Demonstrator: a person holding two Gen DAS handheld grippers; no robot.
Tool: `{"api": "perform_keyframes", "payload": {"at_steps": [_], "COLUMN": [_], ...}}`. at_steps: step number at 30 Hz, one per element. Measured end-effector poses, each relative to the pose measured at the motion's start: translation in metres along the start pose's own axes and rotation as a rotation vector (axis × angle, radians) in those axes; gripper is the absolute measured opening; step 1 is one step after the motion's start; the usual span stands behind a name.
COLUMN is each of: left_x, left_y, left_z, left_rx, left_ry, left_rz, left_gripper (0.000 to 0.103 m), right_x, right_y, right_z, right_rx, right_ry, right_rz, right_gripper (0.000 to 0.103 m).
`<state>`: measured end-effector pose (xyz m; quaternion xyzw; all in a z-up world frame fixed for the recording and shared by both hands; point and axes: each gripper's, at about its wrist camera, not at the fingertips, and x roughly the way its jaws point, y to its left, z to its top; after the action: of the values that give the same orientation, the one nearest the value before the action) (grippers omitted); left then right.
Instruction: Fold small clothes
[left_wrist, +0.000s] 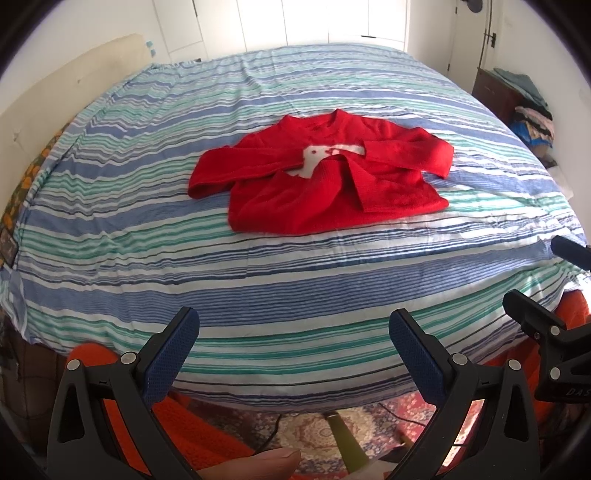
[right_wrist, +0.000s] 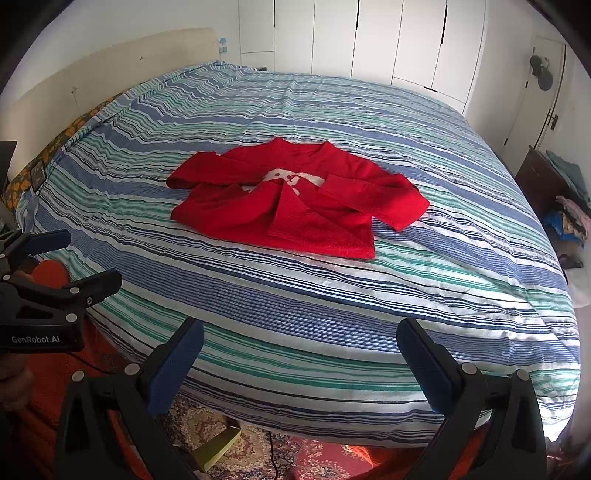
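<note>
A small red sweater (left_wrist: 314, 177) with a white figure on its chest lies flat in the middle of the striped bed; both sleeves are folded across the body. It also shows in the right wrist view (right_wrist: 295, 199). My left gripper (left_wrist: 293, 325) is open and empty, held over the bed's near edge, well short of the sweater. My right gripper (right_wrist: 301, 336) is open and empty, also at the near edge. The right gripper shows at the right of the left wrist view (left_wrist: 543, 280), and the left gripper at the left of the right wrist view (right_wrist: 81, 258).
The bed (right_wrist: 406, 295) has a blue, green and white striped cover and a beige headboard (right_wrist: 110, 70) at the left. A dark cabinet with piled clothes (right_wrist: 561, 199) stands at the right. White wardrobes (right_wrist: 369, 37) line the far wall. A patterned rug (right_wrist: 258, 454) lies below.
</note>
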<state>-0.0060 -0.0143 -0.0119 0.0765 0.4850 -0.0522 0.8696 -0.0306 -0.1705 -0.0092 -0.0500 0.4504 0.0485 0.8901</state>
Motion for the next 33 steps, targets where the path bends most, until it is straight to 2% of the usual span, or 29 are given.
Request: {"api": "perform_keyframes", "payload": {"at_steps": [33], "left_x": [0.0041], "left_y": [0.0035], "left_z": [-0.0015], "left_rx": [0.006], "left_ry": [0.009], "left_rz": [0.000], "left_gripper": [0.102], "right_x": [0.0076], "right_y": [0.0036], "right_z": [-0.0012], "right_rx": [-0.007], "right_ry": [0.023], "right_rz": [0.003], "right_gripper": [0.103]}}
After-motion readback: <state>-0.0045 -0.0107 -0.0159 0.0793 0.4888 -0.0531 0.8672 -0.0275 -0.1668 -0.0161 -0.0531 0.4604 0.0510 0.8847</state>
